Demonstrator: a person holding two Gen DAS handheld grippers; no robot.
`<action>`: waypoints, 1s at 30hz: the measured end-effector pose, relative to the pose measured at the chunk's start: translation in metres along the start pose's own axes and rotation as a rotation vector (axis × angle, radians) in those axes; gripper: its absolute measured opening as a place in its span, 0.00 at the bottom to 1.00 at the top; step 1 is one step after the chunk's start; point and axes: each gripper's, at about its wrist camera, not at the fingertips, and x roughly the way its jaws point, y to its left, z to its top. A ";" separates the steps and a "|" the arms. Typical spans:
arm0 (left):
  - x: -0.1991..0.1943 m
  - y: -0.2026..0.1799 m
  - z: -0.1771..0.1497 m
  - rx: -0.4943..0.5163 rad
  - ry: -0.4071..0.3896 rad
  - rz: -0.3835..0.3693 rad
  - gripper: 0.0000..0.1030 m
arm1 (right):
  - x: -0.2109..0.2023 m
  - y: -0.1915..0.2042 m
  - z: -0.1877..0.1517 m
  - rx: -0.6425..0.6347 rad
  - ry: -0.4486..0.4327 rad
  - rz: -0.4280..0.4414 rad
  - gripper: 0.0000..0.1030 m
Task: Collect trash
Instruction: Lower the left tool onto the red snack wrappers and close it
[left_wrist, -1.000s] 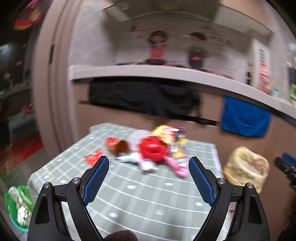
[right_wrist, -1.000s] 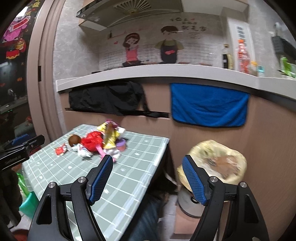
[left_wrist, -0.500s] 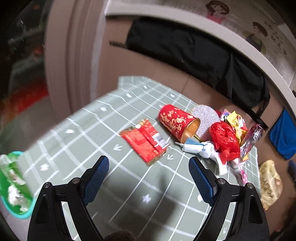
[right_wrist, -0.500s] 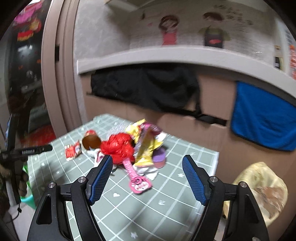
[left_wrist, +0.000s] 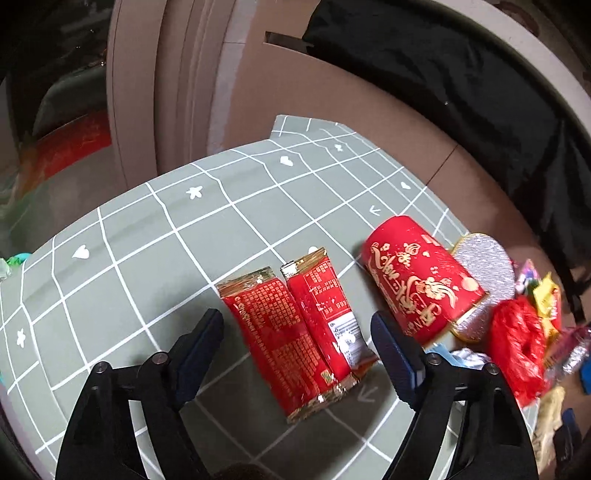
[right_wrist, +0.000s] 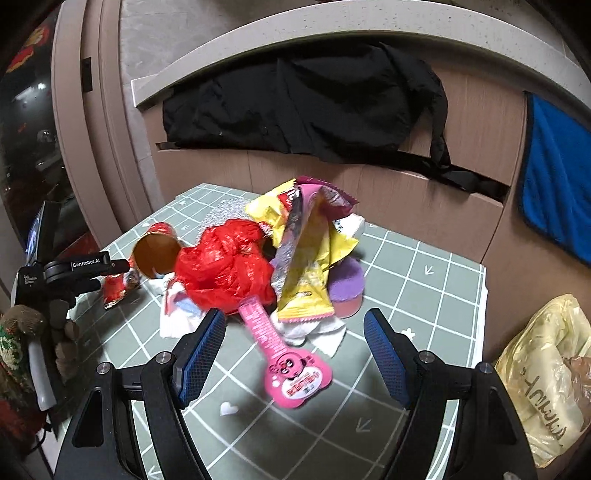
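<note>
Bare worktop lies leftward to its edge, while the left gripper, lower than before, closes its jaws astride the untouched red wrapper; right gripper jaws gape empty.

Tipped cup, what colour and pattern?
Red cup with gold print; clearest in left wrist view.

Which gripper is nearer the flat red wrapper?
Left. The left gripper straddles the flat red wrapper, jaws closing; the right gripper sits over the pink packet.
</note>
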 end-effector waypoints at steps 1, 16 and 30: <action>0.001 -0.002 0.000 0.005 -0.012 0.015 0.75 | 0.001 -0.002 0.000 -0.002 -0.003 -0.008 0.73; -0.001 -0.012 -0.015 0.072 -0.059 0.096 0.50 | 0.001 -0.011 0.008 -0.026 -0.036 -0.024 0.73; -0.056 0.035 -0.026 0.085 -0.086 -0.164 0.23 | 0.024 0.076 0.039 -0.226 0.020 0.178 0.73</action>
